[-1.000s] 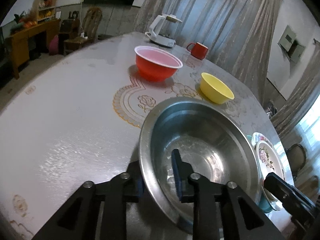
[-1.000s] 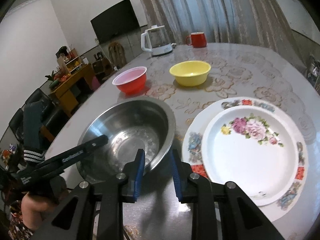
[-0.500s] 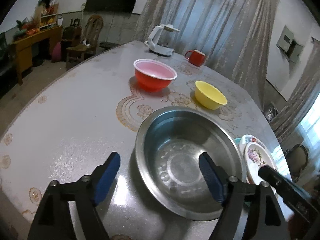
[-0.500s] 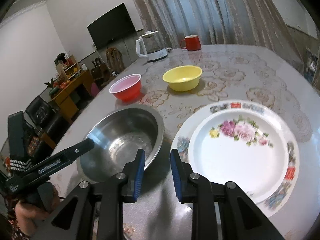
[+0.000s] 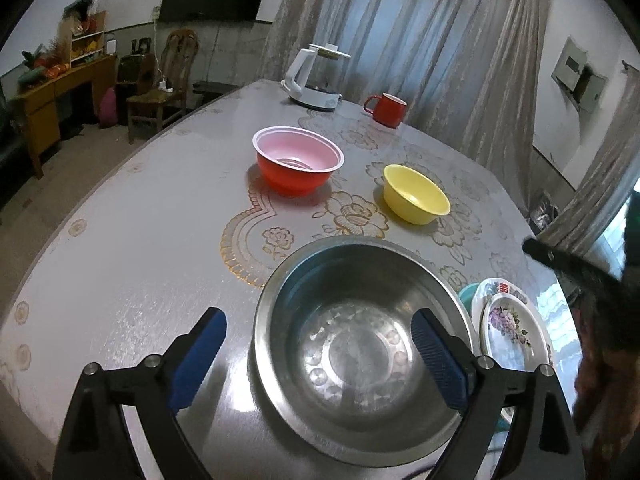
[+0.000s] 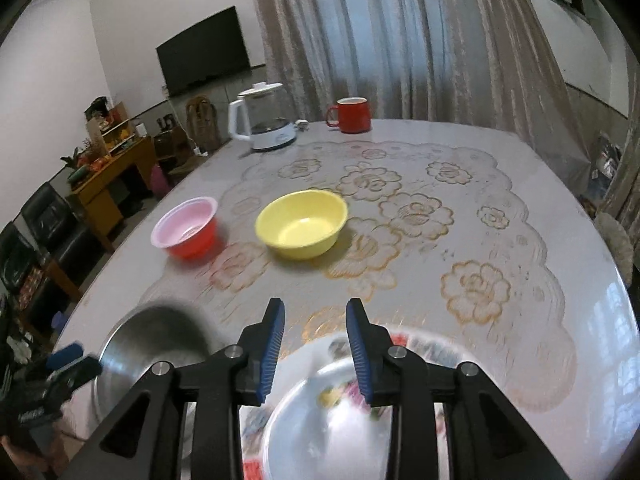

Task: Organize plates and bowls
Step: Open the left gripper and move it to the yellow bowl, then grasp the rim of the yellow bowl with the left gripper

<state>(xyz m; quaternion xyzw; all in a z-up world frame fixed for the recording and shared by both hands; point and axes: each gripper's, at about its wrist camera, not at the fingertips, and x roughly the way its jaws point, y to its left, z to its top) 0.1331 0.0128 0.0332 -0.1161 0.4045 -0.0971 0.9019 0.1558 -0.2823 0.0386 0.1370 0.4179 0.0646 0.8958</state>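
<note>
Steel bowl [image 5: 360, 344] on the counter [image 5: 140, 240], just left of the flowered plate [image 5: 512, 332]; left gripper [image 5: 320, 356] jaws opening astride its rim, right gripper [image 6: 314, 344] jaws opening, empty.

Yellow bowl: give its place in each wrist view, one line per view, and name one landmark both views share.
Left wrist view: the yellow bowl sits right of centre, beyond the steel bowl and to the right of the red bowl.
Right wrist view: the yellow bowl is near the centre, again just right of the red bowl.
Shared landmark: the white kettle at the far table edge.
</note>
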